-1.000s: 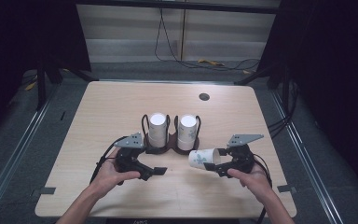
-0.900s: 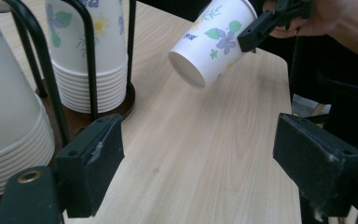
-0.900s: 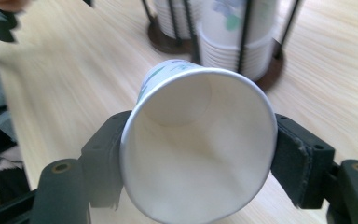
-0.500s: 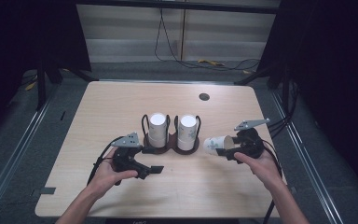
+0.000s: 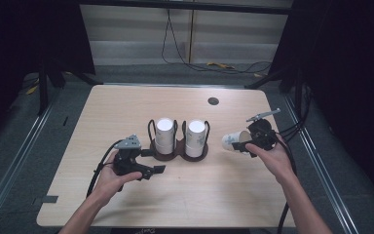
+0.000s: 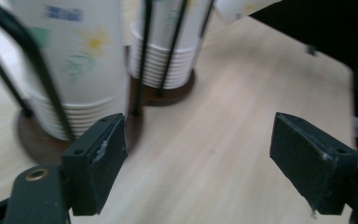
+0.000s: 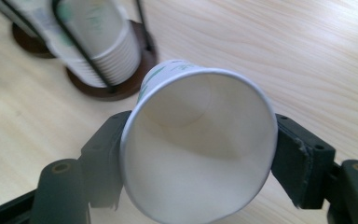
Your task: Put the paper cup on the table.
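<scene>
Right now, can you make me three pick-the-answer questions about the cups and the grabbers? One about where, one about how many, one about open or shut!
1. Where does the cup holder stand?
A. mid-table
B. on the floor
C. at the far left corner

2. How many cup stacks does the holder carry?
A. one
B. two
C. four

3. How are the left gripper jaws?
A. wide open
C. shut on a cup
B. shut on a wire

Answers: 1 A, the high view shows it mid-table between the hands. 2 B, two stacks stand side by side. 3 A, bare table shows between its jaws, while the right gripper squeezes a single paper cup.
</scene>
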`<state>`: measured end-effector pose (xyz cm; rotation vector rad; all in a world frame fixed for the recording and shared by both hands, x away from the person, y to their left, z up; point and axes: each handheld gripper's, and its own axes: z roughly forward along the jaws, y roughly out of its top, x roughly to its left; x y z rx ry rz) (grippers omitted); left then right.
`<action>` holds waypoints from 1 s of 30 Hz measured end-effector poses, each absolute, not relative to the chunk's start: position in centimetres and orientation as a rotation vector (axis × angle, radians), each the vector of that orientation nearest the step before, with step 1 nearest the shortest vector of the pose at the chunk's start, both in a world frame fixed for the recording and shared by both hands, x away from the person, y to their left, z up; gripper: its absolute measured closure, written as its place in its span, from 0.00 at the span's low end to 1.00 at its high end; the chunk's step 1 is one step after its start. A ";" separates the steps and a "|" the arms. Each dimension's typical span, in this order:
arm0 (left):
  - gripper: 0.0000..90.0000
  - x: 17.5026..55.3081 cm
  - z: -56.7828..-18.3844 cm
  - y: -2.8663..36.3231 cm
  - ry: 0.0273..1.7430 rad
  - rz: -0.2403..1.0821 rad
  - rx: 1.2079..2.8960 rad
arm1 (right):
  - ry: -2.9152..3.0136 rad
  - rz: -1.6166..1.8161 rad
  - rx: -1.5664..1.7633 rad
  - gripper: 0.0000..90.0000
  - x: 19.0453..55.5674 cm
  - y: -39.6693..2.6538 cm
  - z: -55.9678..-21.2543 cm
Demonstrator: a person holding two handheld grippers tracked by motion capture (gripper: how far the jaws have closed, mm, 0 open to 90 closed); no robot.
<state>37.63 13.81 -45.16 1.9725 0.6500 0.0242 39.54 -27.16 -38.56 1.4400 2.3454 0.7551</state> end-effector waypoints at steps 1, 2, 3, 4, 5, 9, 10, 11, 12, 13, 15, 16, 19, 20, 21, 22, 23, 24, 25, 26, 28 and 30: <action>0.20 37.7 -45.2 13.8 0.669 0.046 1.977 | 2.345 0.755 1.440 0.31 39.5 -27.2 -38.6; 0.19 37.7 -45.2 13.8 0.673 0.049 1.986 | 2.338 0.729 1.467 0.31 39.9 -27.3 -38.3; 0.19 37.7 -45.3 13.8 0.666 0.038 1.989 | 2.336 0.722 1.473 0.31 40.0 -27.2 -38.3; 0.20 37.6 -45.4 13.9 0.650 0.040 2.004 | 2.338 0.704 1.479 0.31 40.2 -27.2 -38.3; 0.20 37.4 -45.5 13.9 0.647 0.041 2.008 | 2.344 0.689 1.488 0.31 40.3 -27.2 -38.2; 0.19 37.5 -45.6 13.9 0.644 0.036 2.010 | 2.364 0.656 1.501 0.30 41.0 -27.2 -38.4; 0.19 37.4 -45.6 13.9 0.644 0.038 2.017 | 2.373 0.625 1.510 0.30 41.6 -27.1 -38.6; 0.18 37.4 -45.6 13.9 0.644 0.038 2.017 | 2.373 0.625 1.510 0.30 41.6 -27.1 -38.6; 0.18 37.3 -45.7 14.0 0.651 0.039 2.021 | 2.388 0.592 1.519 0.30 42.3 -27.0 -38.9; 0.18 37.1 -45.7 14.3 0.651 0.048 2.024 | 2.398 0.572 1.521 0.30 42.7 -26.9 -39.0; 0.18 37.1 -45.7 14.5 0.654 0.054 2.021 | 2.408 0.559 1.534 0.30 43.2 -26.8 -39.2; 0.18 37.0 -45.6 14.8 0.667 0.053 2.003 | 2.415 0.537 1.532 0.30 43.4 -26.6 -39.4; 0.18 37.1 -45.6 15.1 0.673 0.050 1.991 | 2.428 0.513 1.544 0.30 43.9 -26.3 -39.7; 0.18 37.2 -45.6 15.1 0.676 0.043 1.984 | 2.412 0.493 1.544 0.30 44.0 -26.1 -39.7; 0.18 37.2 -45.6 15.2 0.671 0.022 1.974 | 2.413 0.468 1.538 0.30 44.2 -26.0 -39.6; 0.18 37.2 -45.7 15.3 0.668 -0.015 1.950 | 2.415 0.452 1.535 0.30 44.3 -25.8 -39.6; 0.18 37.2 -45.7 15.3 0.664 -0.030 1.940 | 2.407 0.436 1.536 0.30 44.5 -25.7 -39.5; 0.18 37.2 -45.7 15.3 0.664 -0.030 1.940 | 2.404 0.418 1.534 0.30 44.6 -25.6 -39.5; 0.18 37.2 -45.6 15.4 0.660 -0.008 1.953 | 2.404 0.418 1.534 0.30 44.6 -25.6 -39.5; 0.18 37.1 -45.6 15.4 0.662 0.009 1.961 | 2.418 0.388 1.532 0.30 44.8 -25.6 -39.4; 0.18 37.2 -45.6 15.5 0.667 0.013 1.967 | 2.419 0.335 1.543 0.30 45.0 -25.6 -39.4; 0.18 37.3 -45.7 15.6 0.668 0.019 1.963 | 2.429 0.280 1.551 0.30 45.2 -25.8 -39.5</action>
